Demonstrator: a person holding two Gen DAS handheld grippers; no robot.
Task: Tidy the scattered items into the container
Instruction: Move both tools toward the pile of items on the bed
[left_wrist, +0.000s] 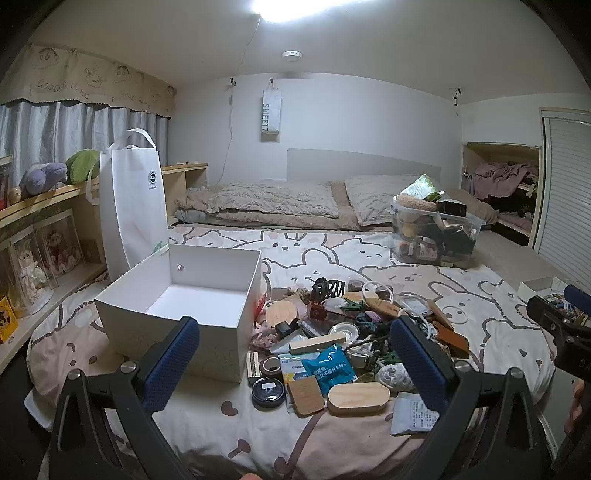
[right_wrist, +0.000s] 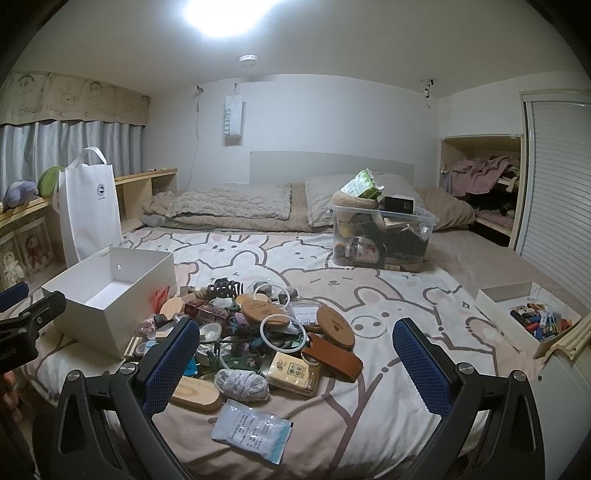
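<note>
Clutter pile (left_wrist: 347, 332) sits right of empty white cardboard box (left_wrist: 207, 280); left gripper (left_wrist: 295, 365) nearer box, right gripper (right_wrist: 295, 362) over pile; both jaws spread, empty.

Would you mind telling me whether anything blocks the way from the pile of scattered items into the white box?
Nothing visible does. The white box stands open and empty directly left of the pile, touching its edge, so items need only clear the box's near wall.
</note>
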